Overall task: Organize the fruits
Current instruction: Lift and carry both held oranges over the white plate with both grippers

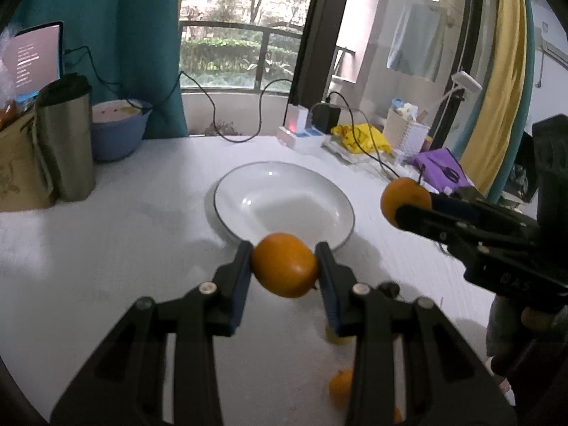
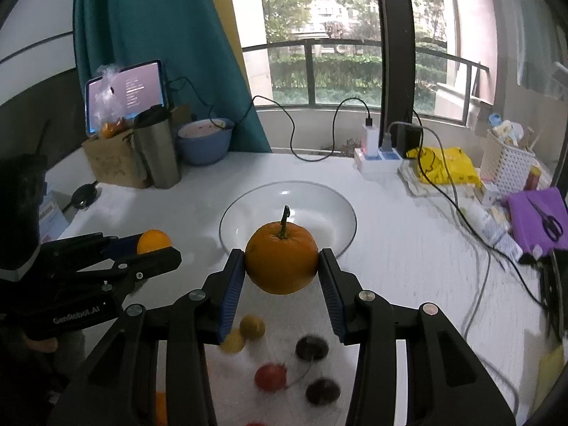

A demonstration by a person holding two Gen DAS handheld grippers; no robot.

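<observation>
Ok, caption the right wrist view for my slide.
Right tongs grip a stemmed orange before an empty white plate.

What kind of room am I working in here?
Probably a lived-in home room beside a balcony: a white table holds a plate and a cluttered power strip, with teal curtains by a window facing trees.

Left wrist view: low, close, facing white plate [image 1: 284, 202] from its near-left | right wrist view: likewise from near-right; both share plate [image 2: 287, 213], window behind.
</observation>
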